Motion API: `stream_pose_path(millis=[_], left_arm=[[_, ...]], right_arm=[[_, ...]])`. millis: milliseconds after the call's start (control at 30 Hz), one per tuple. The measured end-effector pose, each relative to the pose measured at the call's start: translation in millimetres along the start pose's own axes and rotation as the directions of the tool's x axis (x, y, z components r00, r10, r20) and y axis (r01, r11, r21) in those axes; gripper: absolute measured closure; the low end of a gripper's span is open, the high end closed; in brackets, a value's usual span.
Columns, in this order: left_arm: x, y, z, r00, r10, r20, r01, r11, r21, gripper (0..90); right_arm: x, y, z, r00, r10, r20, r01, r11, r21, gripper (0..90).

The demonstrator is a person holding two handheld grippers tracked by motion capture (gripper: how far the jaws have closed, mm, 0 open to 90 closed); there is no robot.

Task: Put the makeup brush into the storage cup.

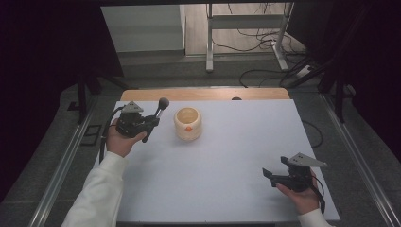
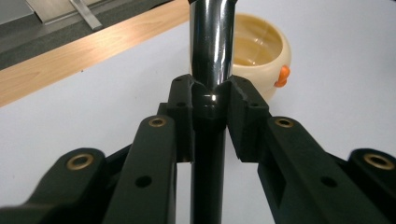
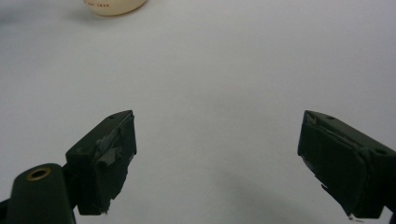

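While the left claw (image 1: 150, 124) clamps the black handle of a makeup brush (image 1: 157, 115), the brush slants up with its rounded bristle head toward the far side of the desk (image 1: 227, 156), just left of a cream jar (image 1: 187, 123). From the left gripper view, the glossy handle (image 2: 211, 56) runs straight between the closed pads, the jar (image 2: 264, 51) close behind it. Near the desk's right front corner, the right claw (image 1: 270, 176) stands wide and empty, well apart from both.
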State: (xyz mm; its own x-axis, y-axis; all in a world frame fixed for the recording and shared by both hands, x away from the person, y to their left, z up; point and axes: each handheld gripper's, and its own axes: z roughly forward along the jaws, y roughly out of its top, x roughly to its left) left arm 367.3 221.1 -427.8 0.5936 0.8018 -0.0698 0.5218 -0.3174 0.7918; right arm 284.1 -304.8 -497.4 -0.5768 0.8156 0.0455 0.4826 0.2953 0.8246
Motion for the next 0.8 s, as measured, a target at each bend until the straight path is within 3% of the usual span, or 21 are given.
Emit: stream_pose_path(millis=[300, 800], left_arm=[[-1.4, 3.3, 1.9, 0.9998, -0.013, 0.017, 0.013, 0.9997, -0.020, 73.1], [-5.2, 13.2, 5.6, 0.9998, -0.017, 0.010, 0.018, 0.9974, -0.071, 73.1]], right_arm=[[0.0, -0.2, 0.4, 1.0000, -0.001, -0.001, 0.001, 1.000, 0.002, 12.4], [0.1, -0.2, 0.4, 1.0000, -0.003, -0.001, 0.003, 1.000, 0.001, 12.4]])
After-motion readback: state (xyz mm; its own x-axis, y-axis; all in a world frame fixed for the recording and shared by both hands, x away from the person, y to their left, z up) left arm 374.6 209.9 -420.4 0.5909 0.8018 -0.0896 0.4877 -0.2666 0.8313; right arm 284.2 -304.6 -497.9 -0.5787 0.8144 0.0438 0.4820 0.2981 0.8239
